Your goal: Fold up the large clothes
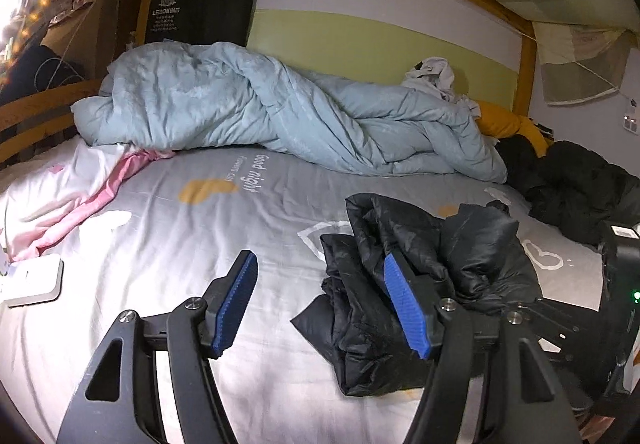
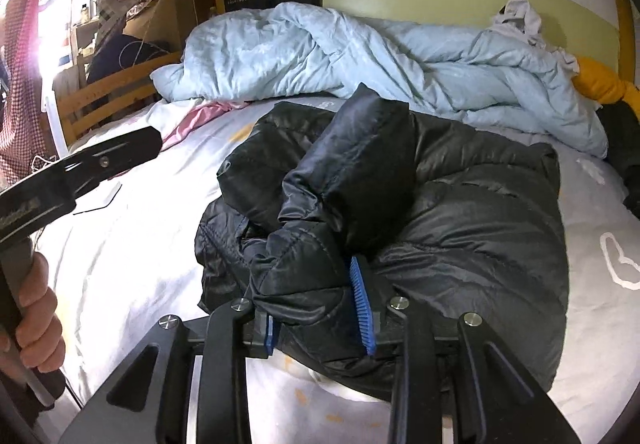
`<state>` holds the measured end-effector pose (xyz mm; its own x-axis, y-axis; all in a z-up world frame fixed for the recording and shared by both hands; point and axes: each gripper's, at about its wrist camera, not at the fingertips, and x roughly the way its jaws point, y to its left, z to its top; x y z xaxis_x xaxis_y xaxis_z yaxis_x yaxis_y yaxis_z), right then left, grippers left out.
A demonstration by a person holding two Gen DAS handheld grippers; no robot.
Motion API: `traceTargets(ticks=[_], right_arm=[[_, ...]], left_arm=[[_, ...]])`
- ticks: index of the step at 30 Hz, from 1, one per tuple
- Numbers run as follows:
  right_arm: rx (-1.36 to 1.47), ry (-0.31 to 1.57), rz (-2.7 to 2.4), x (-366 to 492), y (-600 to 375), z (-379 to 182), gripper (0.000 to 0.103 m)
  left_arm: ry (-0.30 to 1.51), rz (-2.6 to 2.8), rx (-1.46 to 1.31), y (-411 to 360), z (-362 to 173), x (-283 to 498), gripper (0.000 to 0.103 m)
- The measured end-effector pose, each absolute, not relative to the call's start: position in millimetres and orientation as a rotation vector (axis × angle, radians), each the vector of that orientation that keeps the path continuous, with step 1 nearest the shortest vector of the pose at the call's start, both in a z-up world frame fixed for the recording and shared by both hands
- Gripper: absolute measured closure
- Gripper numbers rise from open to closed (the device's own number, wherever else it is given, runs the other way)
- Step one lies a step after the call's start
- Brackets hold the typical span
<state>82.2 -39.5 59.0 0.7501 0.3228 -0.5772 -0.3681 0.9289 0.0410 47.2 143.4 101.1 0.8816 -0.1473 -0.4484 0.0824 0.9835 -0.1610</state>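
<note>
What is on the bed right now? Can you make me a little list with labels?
place: bed with a grey sheet
being folded: black puffy jacket, bunched up on the sheet
left gripper: open, nothing between its fingers
right gripper: a fold of the jacket sits between its fingers
at the back: crumpled light blue blanket
also there: pink cloth, yellow cloth, more dark clothes, a white flat thing at the edge
</note>
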Motion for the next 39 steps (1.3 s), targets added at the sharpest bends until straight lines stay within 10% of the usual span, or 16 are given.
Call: traceTargets(ticks=[10, 15, 25, 33, 39], right_arm=[[-0.213, 0.569, 0.314, 61, -35, 61, 0.055], [-0.167, 0.543, 0.371, 46, -42, 67, 0.021], [0.002, 0.463, 0.165, 28, -126, 99, 0.021], [0.106, 0.674, 0.048, 80, -194, 66, 0.021], [0.115, 0.693, 0.223, 91, -162, 57, 0.021]], left_arm=[[0.449, -0.116, -0.05, 128, 100, 38, 0.037], [0.447, -0.119, -0.076, 133, 101, 37, 0.037], [0.369, -0.162, -0.014, 121, 106, 25, 0.036], [0.268, -0.338, 0.035, 74, 122, 10, 0.015], [0.288, -0.329, 0.108, 49, 125, 29, 0.025]])
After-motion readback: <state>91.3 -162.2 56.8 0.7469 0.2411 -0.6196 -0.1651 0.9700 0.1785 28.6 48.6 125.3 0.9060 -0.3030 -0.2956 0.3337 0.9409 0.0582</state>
